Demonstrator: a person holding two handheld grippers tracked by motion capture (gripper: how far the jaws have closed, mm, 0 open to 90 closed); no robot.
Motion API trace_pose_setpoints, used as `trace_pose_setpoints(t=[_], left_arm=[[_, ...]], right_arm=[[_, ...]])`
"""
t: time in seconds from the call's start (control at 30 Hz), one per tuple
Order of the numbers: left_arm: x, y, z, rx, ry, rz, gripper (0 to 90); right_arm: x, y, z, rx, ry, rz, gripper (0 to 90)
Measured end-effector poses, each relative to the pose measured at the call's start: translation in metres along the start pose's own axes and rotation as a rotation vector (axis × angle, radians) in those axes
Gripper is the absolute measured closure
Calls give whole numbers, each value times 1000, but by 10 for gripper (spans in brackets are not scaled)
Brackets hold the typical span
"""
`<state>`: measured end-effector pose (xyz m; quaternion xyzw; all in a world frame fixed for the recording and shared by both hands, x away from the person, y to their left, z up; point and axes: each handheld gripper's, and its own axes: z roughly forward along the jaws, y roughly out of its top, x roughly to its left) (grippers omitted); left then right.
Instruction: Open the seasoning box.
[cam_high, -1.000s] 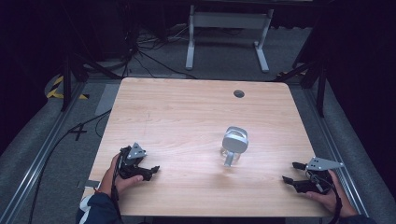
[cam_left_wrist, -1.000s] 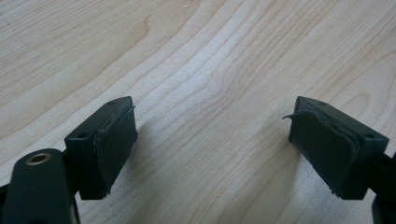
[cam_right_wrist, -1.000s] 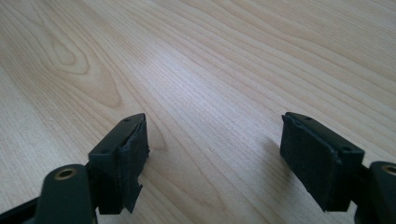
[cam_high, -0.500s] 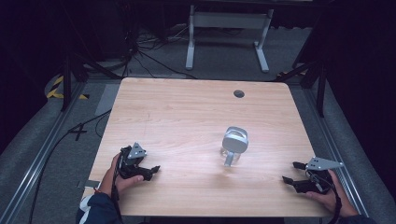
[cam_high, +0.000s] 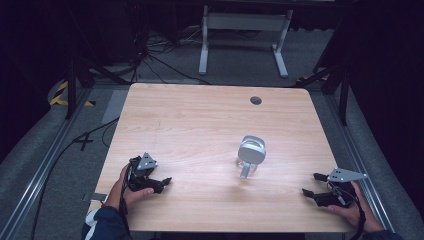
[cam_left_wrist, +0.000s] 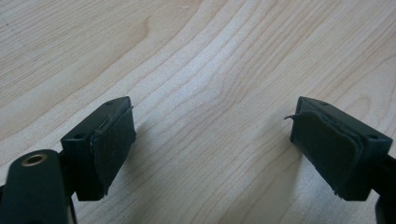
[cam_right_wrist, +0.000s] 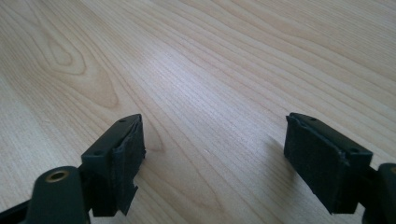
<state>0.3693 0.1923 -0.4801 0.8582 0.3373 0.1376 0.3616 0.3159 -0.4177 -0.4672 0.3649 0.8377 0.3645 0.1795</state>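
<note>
While both tools rest wide open and empty at the near edge, I see the grey-capped jar standing mid-table, at about ten o'clock from my right gripper, nearer than my left gripper, from which it lies at two o'clock.

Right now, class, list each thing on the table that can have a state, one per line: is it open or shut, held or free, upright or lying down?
Left gripper: open, holding nothing, low over the table near its front left.
Right gripper: open, holding nothing, low near the front right corner.
Glass: clear, standing free right of centre, apart from both grippers; a grey lid sits on it.
Table: wooden, with a small dark hole near the far edge.
</note>
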Motion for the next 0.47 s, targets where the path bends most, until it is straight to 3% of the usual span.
trace_pose_setpoints(t=[0.47], left_arm=[[-1, 0, 0, -1, 2, -8, 138]], right_arm=[[0, 0, 0, 0, 0, -1, 204]])
